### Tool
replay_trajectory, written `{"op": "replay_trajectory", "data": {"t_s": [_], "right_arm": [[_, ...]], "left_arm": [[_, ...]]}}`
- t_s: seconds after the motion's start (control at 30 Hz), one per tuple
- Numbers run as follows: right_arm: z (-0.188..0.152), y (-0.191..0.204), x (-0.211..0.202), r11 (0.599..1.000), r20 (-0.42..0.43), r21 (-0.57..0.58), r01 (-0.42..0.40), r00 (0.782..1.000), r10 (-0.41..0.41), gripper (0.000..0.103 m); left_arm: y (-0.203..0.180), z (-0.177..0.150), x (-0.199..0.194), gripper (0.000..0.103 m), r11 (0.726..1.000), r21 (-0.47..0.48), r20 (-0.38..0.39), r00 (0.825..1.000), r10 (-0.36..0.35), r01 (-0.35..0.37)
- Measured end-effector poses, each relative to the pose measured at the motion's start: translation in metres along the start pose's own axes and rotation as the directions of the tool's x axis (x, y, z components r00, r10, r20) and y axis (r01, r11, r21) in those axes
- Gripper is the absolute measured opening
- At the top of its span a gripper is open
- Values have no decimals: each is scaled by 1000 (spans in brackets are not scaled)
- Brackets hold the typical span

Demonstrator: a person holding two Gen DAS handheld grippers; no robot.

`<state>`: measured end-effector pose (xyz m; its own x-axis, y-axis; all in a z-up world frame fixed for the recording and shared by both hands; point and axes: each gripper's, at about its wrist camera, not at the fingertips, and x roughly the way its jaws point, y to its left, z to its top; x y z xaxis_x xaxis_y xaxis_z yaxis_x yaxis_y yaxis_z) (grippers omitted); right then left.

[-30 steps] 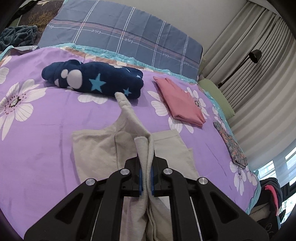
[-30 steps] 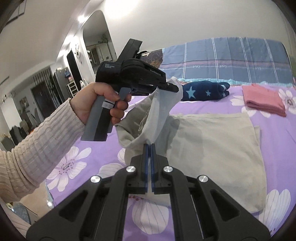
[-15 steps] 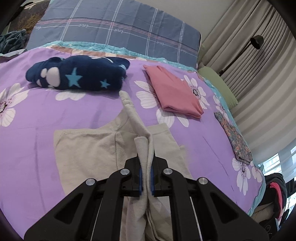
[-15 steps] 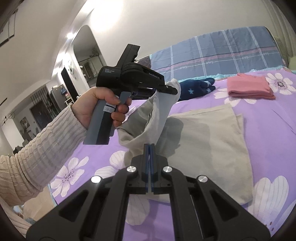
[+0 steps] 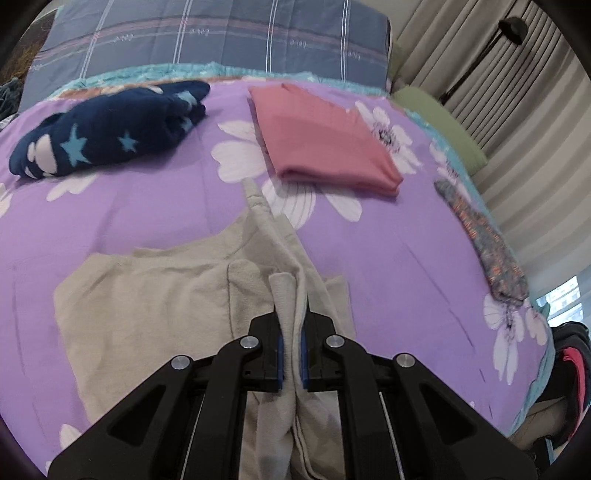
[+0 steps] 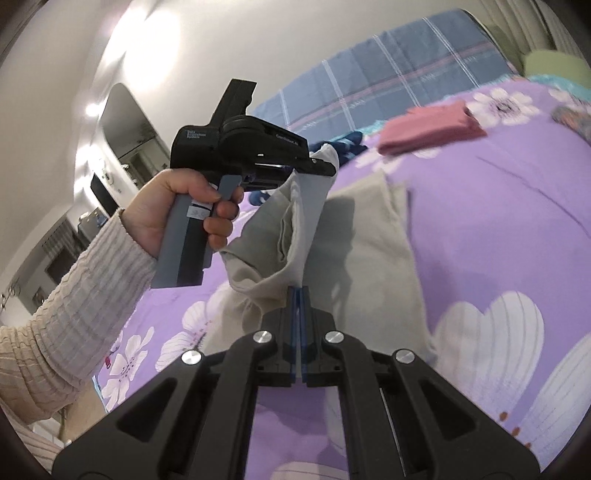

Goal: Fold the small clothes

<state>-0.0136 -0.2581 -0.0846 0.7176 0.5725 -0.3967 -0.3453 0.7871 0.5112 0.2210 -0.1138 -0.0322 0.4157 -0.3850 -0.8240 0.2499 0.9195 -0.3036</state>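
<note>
A beige garment lies partly spread on the purple flowered bedspread. My left gripper is shut on a bunched edge of it and holds that edge up above the bed. In the right wrist view the left gripper shows, held in a hand, with the beige garment hanging from it. My right gripper is shut on another edge of the same garment, lower and nearer. The lifted part sags between the two grippers.
A folded pink garment and a rolled navy star-print garment lie farther up the bed. A patterned cloth lies near the right edge. A blue checked pillow is at the head. Curtains hang on the right.
Both grippers have carried the lifted beige edge toward the head of the bed, over the spread part. The pink and navy garments look closer in the left wrist view.
</note>
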Motion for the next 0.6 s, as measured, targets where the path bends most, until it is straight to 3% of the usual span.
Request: {"op": "replay_trajectory", "data": {"t_s": [0.33, 0.37, 0.47, 0.6], "right_arm": [[-12, -25, -5, 998, -22, 65, 27, 999, -25, 1], [-14, -28, -4, 997, -31, 78, 27, 999, -24, 1], [-18, -34, -2, 994, -60, 105, 30, 998, -23, 1], [-23, -40, -5, 992, -77, 116, 43, 996, -34, 9]], "left_arm": [[-25, -3, 41, 8, 998, 34, -69, 996, 49, -47], [-25, -3, 44, 21, 999, 26, -72, 997, 40, -38], [-31, -4, 35, 44, 999, 39, -32, 999, 15, -14], [-53, -13, -14, 54, 981, 193, 91, 996, 17, -34]]}}
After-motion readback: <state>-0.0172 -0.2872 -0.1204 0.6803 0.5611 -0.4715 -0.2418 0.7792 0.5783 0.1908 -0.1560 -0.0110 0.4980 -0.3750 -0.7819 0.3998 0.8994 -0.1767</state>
